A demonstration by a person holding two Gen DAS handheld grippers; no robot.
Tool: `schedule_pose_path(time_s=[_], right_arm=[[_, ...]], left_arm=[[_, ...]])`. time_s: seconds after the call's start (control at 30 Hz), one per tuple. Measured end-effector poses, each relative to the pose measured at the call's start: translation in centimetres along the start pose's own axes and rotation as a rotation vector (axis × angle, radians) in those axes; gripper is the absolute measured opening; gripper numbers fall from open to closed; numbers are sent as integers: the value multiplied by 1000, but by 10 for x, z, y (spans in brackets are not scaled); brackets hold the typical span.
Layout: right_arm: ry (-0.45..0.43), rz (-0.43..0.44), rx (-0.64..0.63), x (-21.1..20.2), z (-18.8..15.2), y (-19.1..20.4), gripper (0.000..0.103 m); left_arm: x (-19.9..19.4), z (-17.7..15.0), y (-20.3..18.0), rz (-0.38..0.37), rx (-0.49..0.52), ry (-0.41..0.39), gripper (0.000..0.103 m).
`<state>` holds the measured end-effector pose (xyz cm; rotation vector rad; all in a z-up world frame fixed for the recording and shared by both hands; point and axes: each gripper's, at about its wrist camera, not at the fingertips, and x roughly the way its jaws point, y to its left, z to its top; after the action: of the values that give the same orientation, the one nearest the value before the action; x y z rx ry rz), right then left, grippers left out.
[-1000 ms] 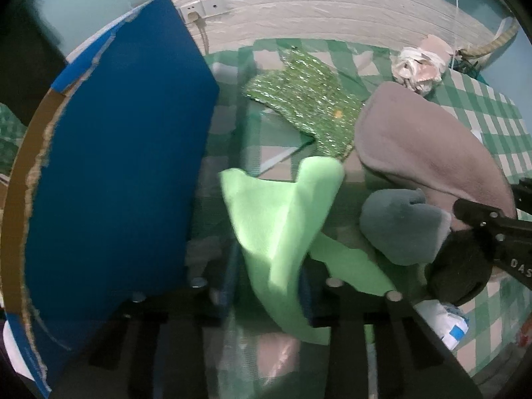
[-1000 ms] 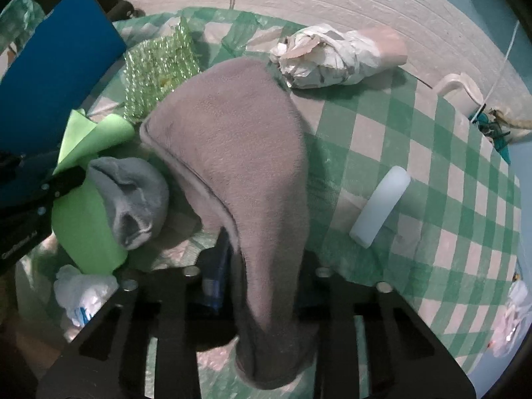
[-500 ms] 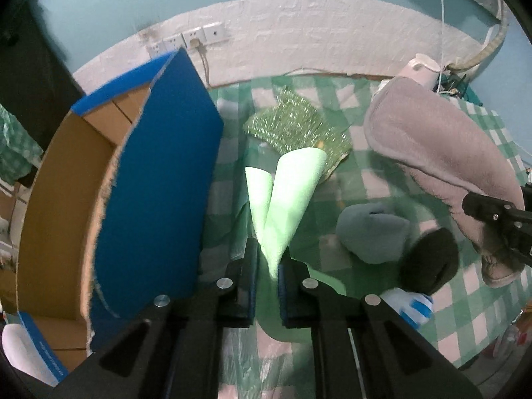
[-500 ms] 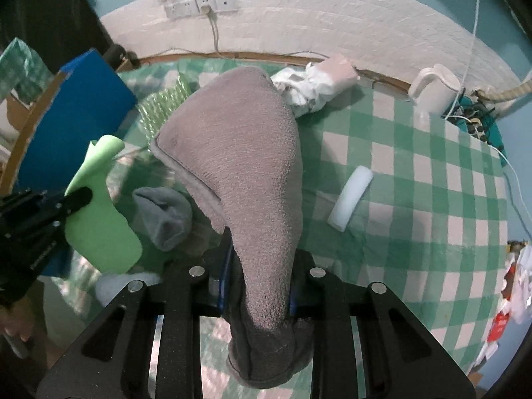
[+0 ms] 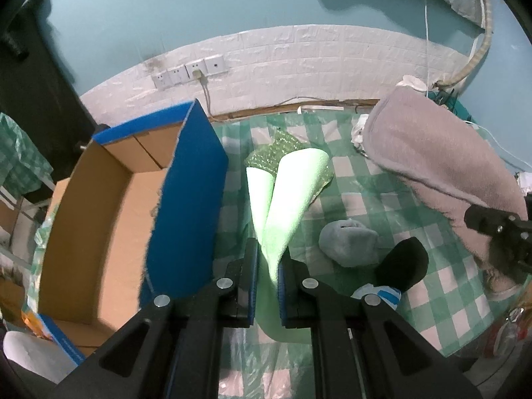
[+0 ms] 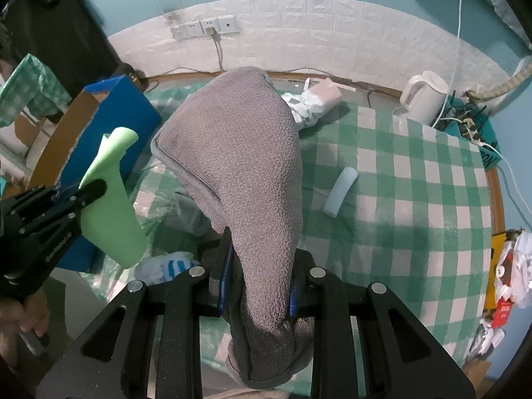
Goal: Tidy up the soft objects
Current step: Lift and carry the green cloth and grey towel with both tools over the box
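My left gripper (image 5: pixel 267 256) is shut on a light green cloth (image 5: pixel 292 193), which stands up from the pads as a folded cone above the checked table. The same cloth (image 6: pixel 109 206) shows at the left of the right wrist view, in the left gripper (image 6: pixel 89 189). My right gripper (image 6: pixel 261 256) is shut on a thick grey-brown towel (image 6: pixel 246 153) that drapes forward over it. A grey sock (image 5: pixel 349 242), a black sock (image 5: pixel 404 262) and a white-and-blue sock (image 5: pixel 382 294) lie on the table between the grippers. An open cardboard box (image 5: pixel 99 216) with blue outer walls stands at the left.
A glittery green piece (image 5: pixel 276 153) lies behind the green cloth. A white foam roll (image 6: pixel 340 196), a wrapped bundle (image 6: pixel 316 106) and a white kettle (image 6: pixel 424 96) with cables sit on the far and right side of the table (image 6: pixel 415 199). Packets (image 6: pixel 512 272) crowd its right edge.
Both grippers have risen, lifting the green cloth and the towel off the table. The left jaws drew together on the green cloth. The box's inside has come into view.
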<state>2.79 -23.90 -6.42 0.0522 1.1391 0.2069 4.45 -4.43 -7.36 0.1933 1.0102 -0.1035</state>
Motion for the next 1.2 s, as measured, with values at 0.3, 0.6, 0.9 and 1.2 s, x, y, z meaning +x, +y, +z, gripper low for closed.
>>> schedule_pose_path(time_s=[0.3,0.6,0.9,1.2], right_arm=[[-35,15,-14,-20,0,11,24],[-68,40,-49,-36,8,35,24],[-87,73,-110,-41,26,76,24],[-89,112,-187,-31,55,136,24]], left_arm=[[-22,-3,4,20,6,-49,10],[-47,4,20,28,-28,-95,10],[-75,4,50,48,-66,-158,10],[-91,5,92,68,-140,-193,10]])
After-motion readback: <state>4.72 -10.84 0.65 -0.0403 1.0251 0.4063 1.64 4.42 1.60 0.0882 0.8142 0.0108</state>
